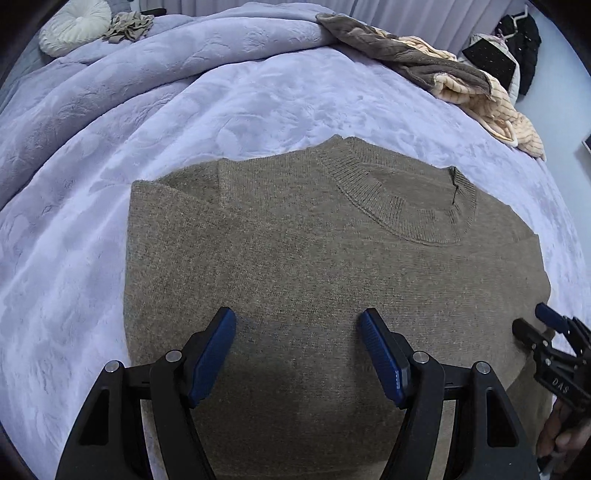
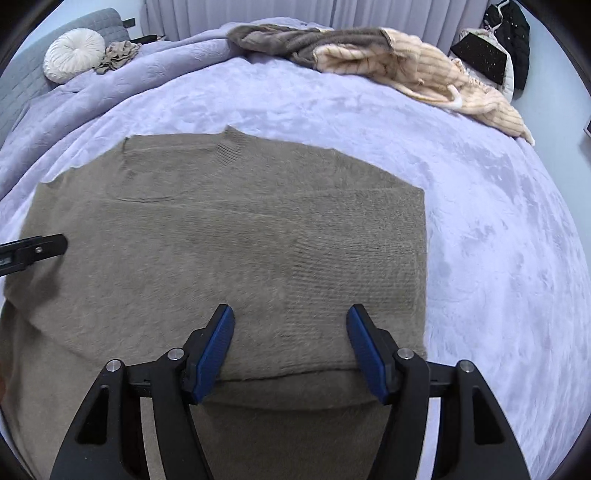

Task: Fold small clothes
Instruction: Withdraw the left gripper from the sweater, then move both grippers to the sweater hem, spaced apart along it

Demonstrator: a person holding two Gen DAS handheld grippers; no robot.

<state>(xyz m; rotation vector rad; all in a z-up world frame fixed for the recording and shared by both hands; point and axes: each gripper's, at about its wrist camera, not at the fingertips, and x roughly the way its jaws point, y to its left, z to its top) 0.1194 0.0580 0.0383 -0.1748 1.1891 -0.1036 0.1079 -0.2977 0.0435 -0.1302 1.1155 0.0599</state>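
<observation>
In the left wrist view, a brown knitted sweater (image 1: 314,266) was seen laid flat on a bed covered by a lavender blanket (image 1: 92,229), its ribbed collar (image 1: 402,206) turned toward the far side and its sleeves tucked in so that the sides ran straight. The left claw (image 1: 297,354) was held above the lower part of the sweater with its blue-padded fingers (image 1: 212,354) spread apart and nothing caught between them. The right claw (image 1: 539,325) was glimpsed at the right edge, over the sweater's right side (whether it was apart or together could not be told from this angle). A heap of grey and cream clothes (image 1: 443,74) was noted at the far edge of the bed, and a round white cushion (image 1: 74,26) at the far left. In the right wrist view, the sweater (image 2: 221,240) was shown filling the near left of the bed, a folded edge running across just beneath the right claw (image 2: 290,343), whose fingers were likewise spread wide and empty. One tip of the left claw (image 2: 44,249) was seen over the sweater at the left edge. The heap of clothes (image 2: 369,55) and the cushion (image 2: 74,55) were visible beyond, on the blanket (image 2: 480,221).
</observation>
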